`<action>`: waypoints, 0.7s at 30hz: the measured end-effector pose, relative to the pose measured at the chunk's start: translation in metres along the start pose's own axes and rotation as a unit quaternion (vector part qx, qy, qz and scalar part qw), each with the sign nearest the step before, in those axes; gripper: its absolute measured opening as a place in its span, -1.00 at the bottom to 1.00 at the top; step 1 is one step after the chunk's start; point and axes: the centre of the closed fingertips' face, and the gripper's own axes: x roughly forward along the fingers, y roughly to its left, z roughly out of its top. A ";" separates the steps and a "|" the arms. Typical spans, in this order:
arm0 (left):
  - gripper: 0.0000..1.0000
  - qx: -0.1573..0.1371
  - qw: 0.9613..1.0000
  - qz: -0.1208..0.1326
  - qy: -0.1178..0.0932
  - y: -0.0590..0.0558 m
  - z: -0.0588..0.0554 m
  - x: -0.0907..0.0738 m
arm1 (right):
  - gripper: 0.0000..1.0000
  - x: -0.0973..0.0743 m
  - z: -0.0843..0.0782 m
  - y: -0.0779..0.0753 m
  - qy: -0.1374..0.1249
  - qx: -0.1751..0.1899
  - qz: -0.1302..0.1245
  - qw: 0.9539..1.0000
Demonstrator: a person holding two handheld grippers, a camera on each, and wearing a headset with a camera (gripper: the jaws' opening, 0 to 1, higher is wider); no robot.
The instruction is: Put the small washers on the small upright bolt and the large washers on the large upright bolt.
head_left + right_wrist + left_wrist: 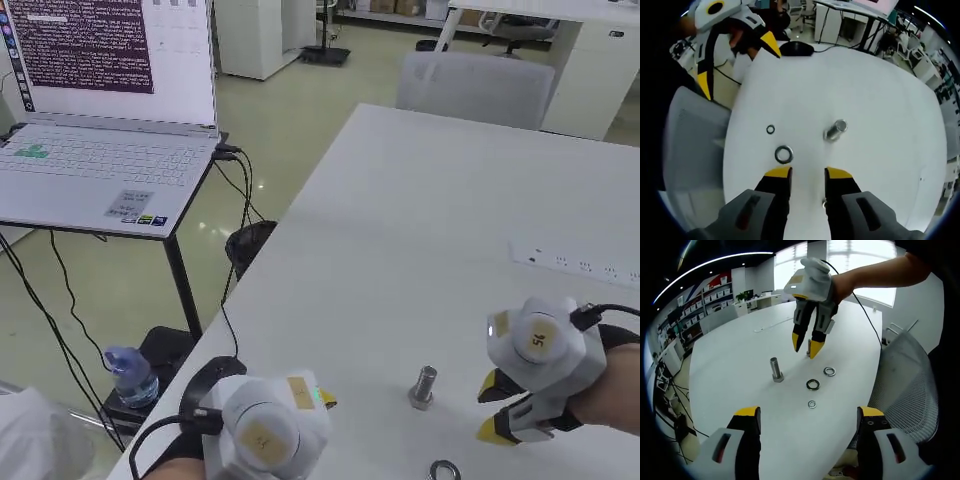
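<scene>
Saw a white table (420,230) beneath both grippers. Held left gripper (809,411) wide open and empty near the table's edge. Hung right gripper (805,350) part-open, gripping nothing. Found large upright bolt (775,370) standing mid-table, small upright bolt (809,344) near it, just under the right gripper's tips. Left three washers (813,384) lying loose nearby, on neither bolt.

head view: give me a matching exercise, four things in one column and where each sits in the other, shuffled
Things
1 bolt
2 laptop
3 bottle
4 power strip

Places
A low down, under the laptop
B flat on the table, far right
C upright on the table, near its front edge
D open, on a black stand

Pairs: 1-C, 2-D, 3-A, 4-B
</scene>
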 end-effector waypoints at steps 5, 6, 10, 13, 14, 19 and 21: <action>0.56 0.002 1.000 0.000 0.002 -0.001 -0.001 0.000 | -0.45 0.004 0.010 0.014 -0.004 -0.014 0.010 1.000; 0.55 0.003 1.000 0.000 0.003 -0.002 -0.001 0.000 | -0.45 0.005 0.012 0.017 -0.004 -0.017 0.012 1.000; 0.55 0.001 1.000 0.002 0.002 -0.001 -0.002 -0.001 | -0.46 0.008 0.020 0.026 -0.008 -0.030 0.019 0.999; 0.55 0.001 1.000 0.003 0.001 -0.002 -0.002 -0.001 | -0.46 0.011 0.025 0.033 -0.008 -0.043 0.023 0.999; 0.55 0.001 1.000 0.003 0.001 -0.002 -0.002 -0.001 | -0.46 0.012 0.026 0.035 -0.008 -0.045 0.023 0.999; 0.55 0.001 1.000 0.003 -0.002 -0.003 -0.001 0.000 | -0.46 0.017 0.034 0.044 -0.012 -0.058 0.031 0.998; 0.55 0.000 1.000 0.003 -0.003 -0.003 0.000 0.000 | -0.46 0.019 0.038 0.047 -0.015 -0.061 0.033 0.997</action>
